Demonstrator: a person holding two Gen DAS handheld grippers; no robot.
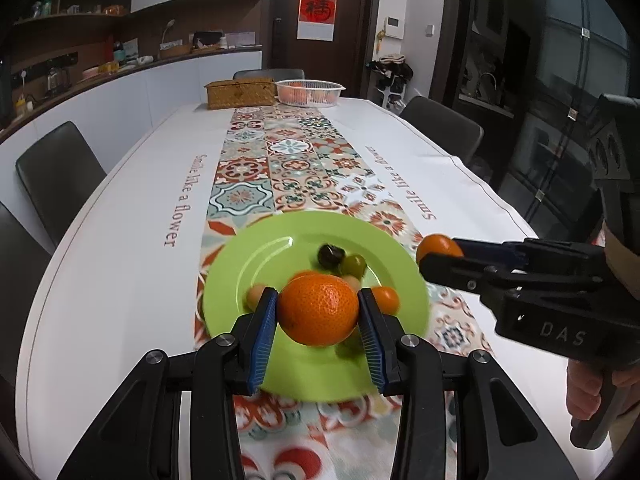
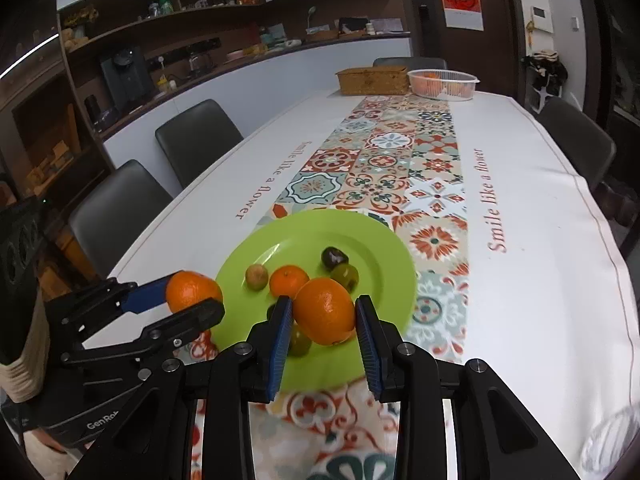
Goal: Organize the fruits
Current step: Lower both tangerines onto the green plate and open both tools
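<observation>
A green plate [image 1: 256, 264] [image 2: 384, 240] lies on the patterned runner near the table's front. On it are a small orange [image 2: 288, 280], a dark plum [image 2: 334, 258], a green fruit [image 2: 346, 274] and a small brownish fruit [image 2: 257, 276]. My left gripper [image 1: 318, 312] is shut on an orange [image 1: 318, 308] above the plate's near side; it also shows in the right wrist view [image 2: 192, 294]. My right gripper [image 2: 324, 316] is shut on another orange [image 2: 325, 310] over the plate; it shows in the left wrist view [image 1: 440, 252] at the plate's right rim.
A woven basket [image 1: 240, 92] and a clear plastic bowl with oranges [image 1: 310, 90] stand at the table's far end. Dark chairs [image 1: 56, 172] [image 1: 440, 128] line both sides. A white cloth [image 2: 540, 240] covers the table around the runner.
</observation>
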